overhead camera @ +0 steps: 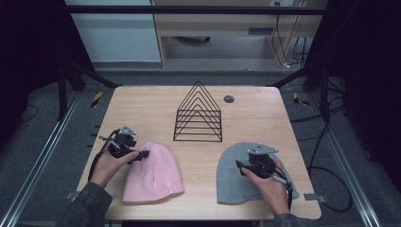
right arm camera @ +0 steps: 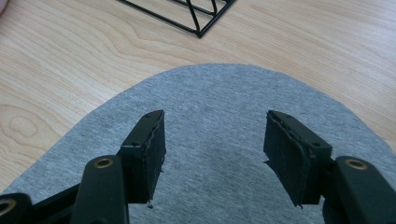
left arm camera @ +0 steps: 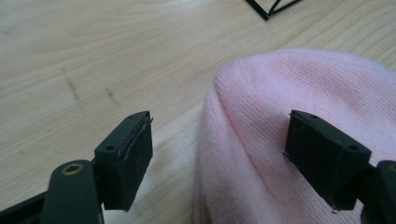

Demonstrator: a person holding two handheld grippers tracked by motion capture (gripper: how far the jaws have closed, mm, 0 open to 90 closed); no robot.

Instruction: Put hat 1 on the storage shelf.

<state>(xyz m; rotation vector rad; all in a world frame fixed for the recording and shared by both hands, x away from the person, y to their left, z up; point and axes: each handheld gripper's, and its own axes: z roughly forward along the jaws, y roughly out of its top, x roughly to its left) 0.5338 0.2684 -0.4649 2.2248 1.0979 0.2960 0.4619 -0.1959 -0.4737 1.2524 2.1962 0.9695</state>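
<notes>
Your right gripper (overhead camera: 243,166) hung with jaws apart over the flat grey hat (overhead camera: 231,182) at the table's (overhead camera: 142,101) near right; your left gripper (overhead camera: 142,154), also released, straddled the pink knit hat's (overhead camera: 153,175) crown edge. Both hats looked soft, light and floppy, so I'd pinch a fold. Beyond stood a stiff black wire rack (overhead camera: 198,113).

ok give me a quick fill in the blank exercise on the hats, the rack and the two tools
1. The left tool sits at the edge of the ____ hat.
2. The right tool hangs over the ____ hat.
3. The jaws of both tools stand ____, with no cloth pinched.
4. The black wire rack stands on the wooden table, ____ the two hats as the high view shows it.

Missing words: pink; grey; open; beyond
</notes>
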